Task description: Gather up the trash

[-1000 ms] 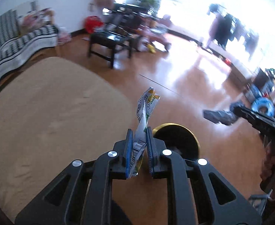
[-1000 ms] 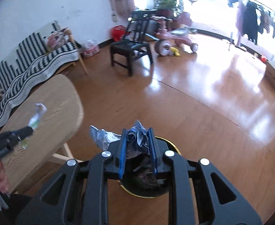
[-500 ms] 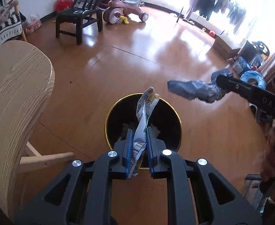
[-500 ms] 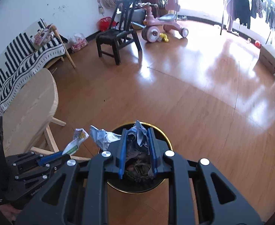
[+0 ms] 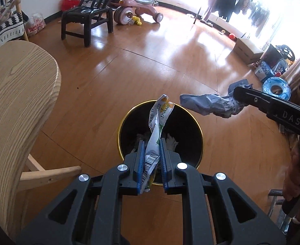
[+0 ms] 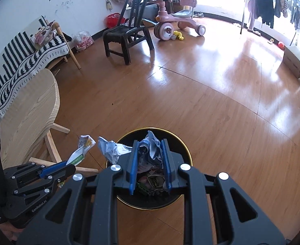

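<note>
We look down on a glossy wooden floor (image 6: 211, 102), with a pale wooden table (image 5: 17, 106) at the left and a dark wooden chair (image 6: 127, 34) and a pink ride-on tricycle (image 6: 176, 20) farther back.

Below both tools stands a round black trash bin (image 5: 190, 126) with a gold rim. It already holds crumpled paper, wrappers and some brownish scraps, seen in the right wrist view; we cannot make out any writing on them.

Our left gripper (image 5: 152, 161) is clenched on a white, green and yellow snack wrapper (image 5: 157, 126), which stands up between the blue pads over the bin's opening. A barcode is printed on its lower part; the lettering near its top is too small for us to read. In the right wrist view this tool's body carries the words "GenRobot.AI".

Our right gripper (image 6: 150, 161) is clamped on a crumpled grey-blue wrapper (image 6: 113, 149), which trails out to the left above the bin's rim. On this tool's finger, in the left wrist view, we read "DAS".
</note>
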`<action>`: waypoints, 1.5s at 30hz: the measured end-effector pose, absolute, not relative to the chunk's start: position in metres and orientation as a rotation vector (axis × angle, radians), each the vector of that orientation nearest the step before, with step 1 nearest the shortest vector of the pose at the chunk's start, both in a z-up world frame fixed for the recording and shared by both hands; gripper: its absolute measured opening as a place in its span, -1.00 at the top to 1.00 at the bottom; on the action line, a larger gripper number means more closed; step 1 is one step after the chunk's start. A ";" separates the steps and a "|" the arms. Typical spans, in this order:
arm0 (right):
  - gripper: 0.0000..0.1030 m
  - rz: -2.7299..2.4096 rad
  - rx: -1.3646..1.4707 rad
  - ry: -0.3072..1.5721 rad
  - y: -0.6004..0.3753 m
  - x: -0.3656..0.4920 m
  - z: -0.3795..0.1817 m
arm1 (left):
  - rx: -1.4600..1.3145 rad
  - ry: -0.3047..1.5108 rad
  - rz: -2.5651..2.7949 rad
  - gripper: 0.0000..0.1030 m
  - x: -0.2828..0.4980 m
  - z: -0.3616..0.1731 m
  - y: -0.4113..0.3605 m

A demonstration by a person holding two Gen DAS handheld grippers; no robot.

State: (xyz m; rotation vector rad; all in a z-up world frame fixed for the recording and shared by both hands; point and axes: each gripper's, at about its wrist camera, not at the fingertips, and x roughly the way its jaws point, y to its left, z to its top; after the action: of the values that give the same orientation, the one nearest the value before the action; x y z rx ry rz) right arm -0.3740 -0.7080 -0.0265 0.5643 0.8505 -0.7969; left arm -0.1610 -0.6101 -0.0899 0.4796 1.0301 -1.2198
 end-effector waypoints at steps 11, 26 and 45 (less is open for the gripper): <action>0.54 -0.835 0.576 0.853 -0.710 -0.375 -0.030 | 0.478 1.043 -1.253 0.73 -0.164 -0.100 -0.617; -0.66 -0.868 0.593 0.815 -0.706 -0.382 -0.011 | 0.393 1.014 -1.187 -0.67 -0.155 -0.079 -0.609; -0.80 -0.337 0.325 0.730 -0.466 -0.125 0.113 | 0.020 0.828 -0.531 -0.72 0.037 0.065 -0.202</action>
State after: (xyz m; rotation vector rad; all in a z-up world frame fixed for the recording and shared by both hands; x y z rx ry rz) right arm -0.1248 -0.4661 0.1127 0.3255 0.7301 -0.3368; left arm 0.0374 -0.2018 0.0653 0.0197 0.8285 -0.5309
